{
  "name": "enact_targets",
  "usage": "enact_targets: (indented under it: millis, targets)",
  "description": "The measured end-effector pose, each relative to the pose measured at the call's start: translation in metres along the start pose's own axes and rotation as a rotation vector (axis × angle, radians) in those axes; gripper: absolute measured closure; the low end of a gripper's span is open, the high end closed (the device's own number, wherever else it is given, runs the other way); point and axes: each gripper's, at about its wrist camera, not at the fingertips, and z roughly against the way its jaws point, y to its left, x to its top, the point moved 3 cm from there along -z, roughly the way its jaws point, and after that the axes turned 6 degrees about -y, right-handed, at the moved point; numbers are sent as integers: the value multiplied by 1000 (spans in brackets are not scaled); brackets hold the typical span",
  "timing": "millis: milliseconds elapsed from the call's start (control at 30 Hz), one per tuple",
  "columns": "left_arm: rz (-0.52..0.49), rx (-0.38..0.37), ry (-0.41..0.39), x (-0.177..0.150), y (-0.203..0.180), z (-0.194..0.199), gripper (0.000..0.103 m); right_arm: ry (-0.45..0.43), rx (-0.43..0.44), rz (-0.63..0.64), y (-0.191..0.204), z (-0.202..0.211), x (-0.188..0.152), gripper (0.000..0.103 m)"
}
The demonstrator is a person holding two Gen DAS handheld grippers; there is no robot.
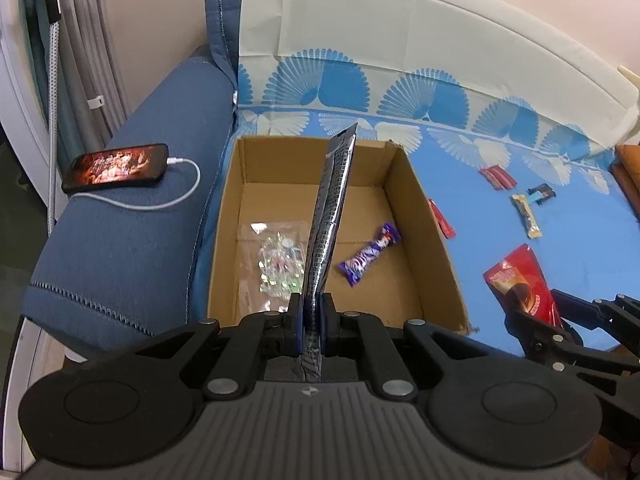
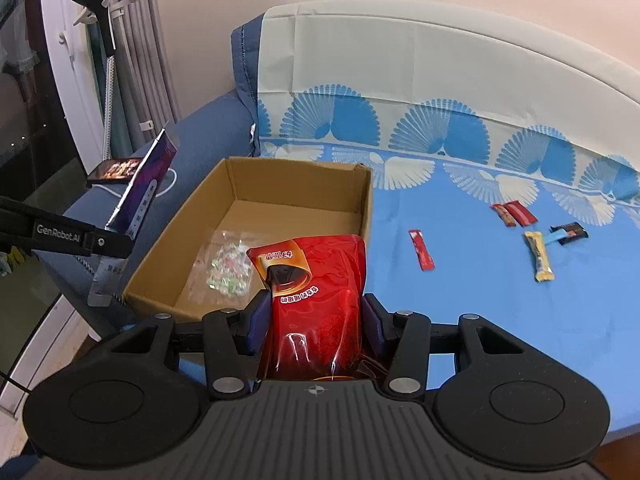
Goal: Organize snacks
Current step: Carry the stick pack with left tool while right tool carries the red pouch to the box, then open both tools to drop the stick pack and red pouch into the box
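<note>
An open cardboard box (image 1: 432, 220) (image 2: 168, 256) rests on the blue sheet. Inside lie a clear bag of candies (image 1: 280, 264) (image 2: 228, 268) and a purple wrapped bar (image 1: 370, 254). My left gripper (image 1: 311, 312) is shut on a flat dark purple-and-silver packet (image 1: 330, 216) (image 2: 146, 184), held edge-on above the box's near wall. My right gripper (image 2: 316, 312) is shut on a red pouch (image 2: 316, 288) (image 1: 520, 280), held just right of the box's near right corner.
Several small snacks lie on the sheet to the right: a red stick (image 2: 422, 250), two red packets (image 2: 514, 214), a yellow bar (image 2: 540, 256) and a dark packet (image 2: 570, 233). A charging phone (image 1: 116, 167) rests on the blue sofa arm (image 1: 132, 248).
</note>
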Motion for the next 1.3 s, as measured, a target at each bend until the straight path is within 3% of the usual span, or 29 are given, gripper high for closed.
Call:
enact_targets:
  millis: [367,700,1300]
  targets:
    - [-5,23,8,35,9,-49,95,-2,33,-6,8,-58,34,52]
    - [-11,41,79,49,18,-116,95,41,45,-59,3,-127,54,52]
    - [-37,97,199,42,29,-207,94,144,43,-92,-2,-219,39,50]
